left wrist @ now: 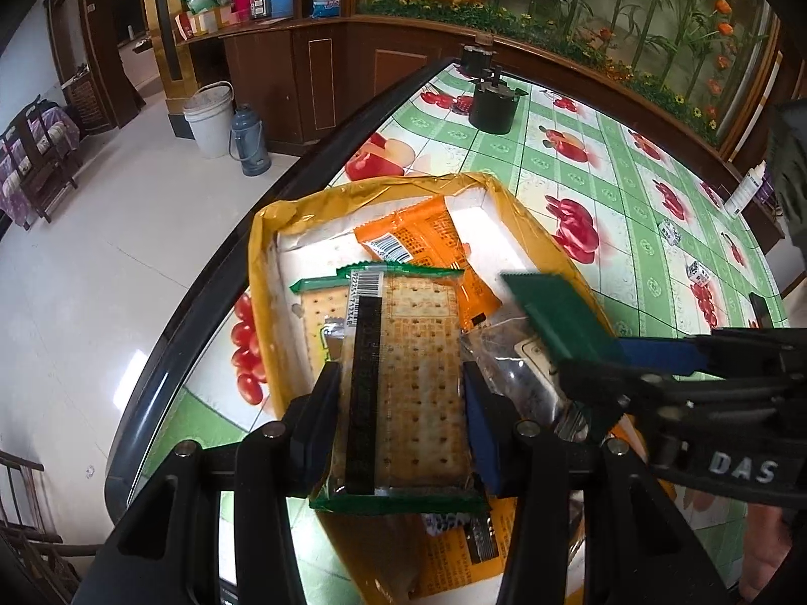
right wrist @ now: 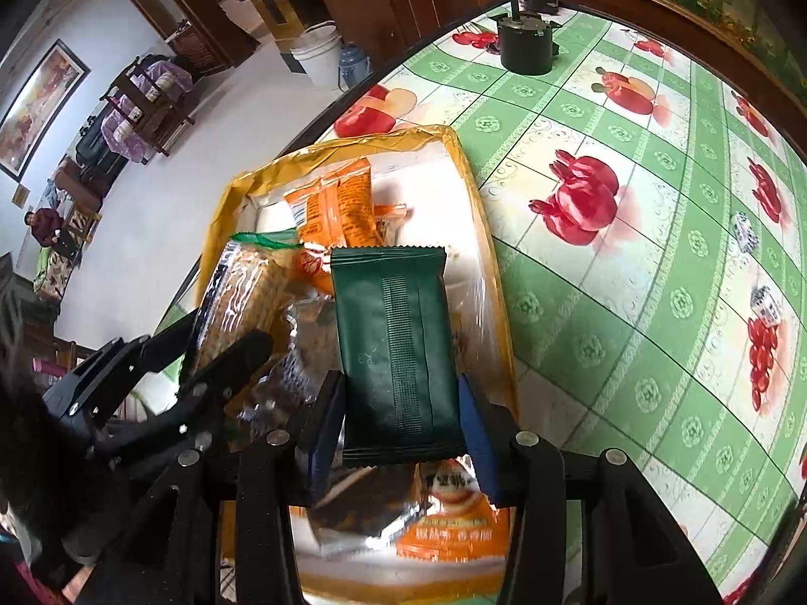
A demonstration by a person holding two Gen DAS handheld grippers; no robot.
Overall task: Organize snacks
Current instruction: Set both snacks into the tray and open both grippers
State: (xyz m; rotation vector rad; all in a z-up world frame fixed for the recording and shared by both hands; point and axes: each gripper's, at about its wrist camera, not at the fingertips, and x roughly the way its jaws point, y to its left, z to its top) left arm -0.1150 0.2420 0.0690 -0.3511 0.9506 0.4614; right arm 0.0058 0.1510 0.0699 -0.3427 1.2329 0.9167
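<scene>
Currently, the left gripper [left wrist: 401,393] had its fingers [left wrist: 318,403] pressed against both long sides of a cracker pack [left wrist: 413,383], clear-wrapped with green ends, at lower centre of the left wrist view. The pack was held above a yellow-taped box [left wrist: 524,232] whose white interior already contained an orange pack [left wrist: 428,237] at upper centre and a second cracker pack [left wrist: 315,312] to the left.

The right gripper [right wrist: 401,418] had its fingers [right wrist: 476,428] closed on the sides of a dark green pack [right wrist: 393,343], at centre of the right wrist view. This pack was also over the box [right wrist: 484,232]. In the left wrist view the same green pack [left wrist: 560,317] appeared at right centre, just beside the cracker pack.

More orange packs [right wrist: 343,206] lay inside the box, at upper centre and at the bottom of the right wrist view.

The box stood on a desk [left wrist: 605,161] covered with a green-checked fruit-print cloth. A dark pot [left wrist: 492,106] stood on the desk at upper centre, well apart from the box.
</scene>
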